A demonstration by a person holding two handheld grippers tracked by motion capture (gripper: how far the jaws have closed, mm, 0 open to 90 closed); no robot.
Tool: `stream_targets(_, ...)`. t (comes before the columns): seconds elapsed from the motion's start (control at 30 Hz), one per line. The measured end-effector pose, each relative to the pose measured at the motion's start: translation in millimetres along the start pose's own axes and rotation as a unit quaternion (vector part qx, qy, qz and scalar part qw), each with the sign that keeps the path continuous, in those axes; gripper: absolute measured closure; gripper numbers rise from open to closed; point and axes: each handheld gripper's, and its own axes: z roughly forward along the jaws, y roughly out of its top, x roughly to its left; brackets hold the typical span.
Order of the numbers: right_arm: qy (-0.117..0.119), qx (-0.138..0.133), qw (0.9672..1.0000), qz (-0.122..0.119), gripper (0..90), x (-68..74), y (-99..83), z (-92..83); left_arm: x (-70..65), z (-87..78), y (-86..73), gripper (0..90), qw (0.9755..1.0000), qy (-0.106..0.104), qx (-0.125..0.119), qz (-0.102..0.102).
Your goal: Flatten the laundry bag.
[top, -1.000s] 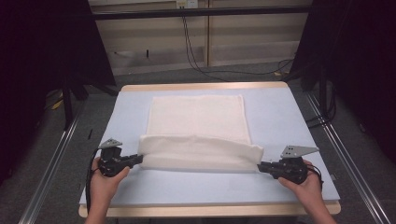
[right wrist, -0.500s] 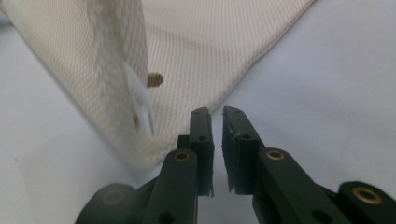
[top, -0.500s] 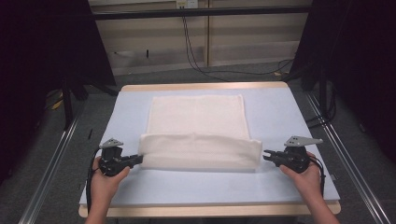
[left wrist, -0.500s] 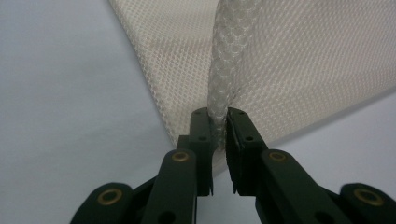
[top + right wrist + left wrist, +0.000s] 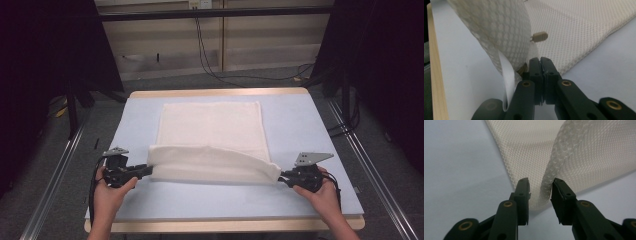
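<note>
While the person's two hands work at its near edge, the surface (image 5: 300,130) carries a pale blue mat with a wooden border showing at the far and near sides. A cream towel (image 5: 210,127) of mesh weave lies flat on the middle of the surface, its far edge near the far border. The near edge of the towel is lifted and turned back toward the far side, forming a long raised roll (image 5: 212,165) that runs across the surface between the two tools.

At the left end of this roll, the left hand-held gripper (image 5: 142,171) points toward the towel's near left corner. In the left gripper view, the hem (image 5: 549,180) of the towel passes between the two black jaws. The jaws stand narrowly apart, having just been opening, and a gap shows between the left jaw and the cloth; the right jaw lies against or just beside the hem.

At the right end of the roll, the right hand-held gripper (image 5: 284,178) meets the towel's near right corner. In the right gripper view, its jaws are pressed together, having just been closing, and the corner of the towel (image 5: 499,32) rises from them. A white label (image 5: 507,77) hangs beside the jaws. A small beige tag (image 5: 539,36) projects from the cloth just above them.
</note>
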Motion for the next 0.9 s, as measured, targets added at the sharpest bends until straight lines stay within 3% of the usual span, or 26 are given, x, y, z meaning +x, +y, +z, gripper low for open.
stream_targets(0.17,0.0,0.007,1.0,0.001,87.7,0.1,-2.0,-0.3,10.4,-6.2,-0.1,58.5,0.9995,0.005,-0.001,-0.03)
stream_targets(0.5,-0.008,0.05,0.9985,-0.02,87.9,3.0,-4.5,5.4,16.7,-10.6,1.3,53.9,0.9997,-0.001,0.005,-0.025)
stream_targets(0.73,-0.009,0.051,0.9984,-0.024,88.1,3.2,-4.9,6.0,20.8,-12.6,1.1,49.5,0.9994,0.002,0.008,-0.033)
stream_targets(0.8,-0.01,0.053,0.9983,-0.023,88.6,3.9,-4.8,5.8,26.2,-17.6,0.3,50.2,0.9991,0.017,0.003,-0.039)
stream_targets(0.9,-0.009,0.052,0.9984,-0.022,88.6,3.8,-4.9,6.0,31.0,-23.0,-1.2,49.7,0.9987,0.022,-0.004,-0.046)
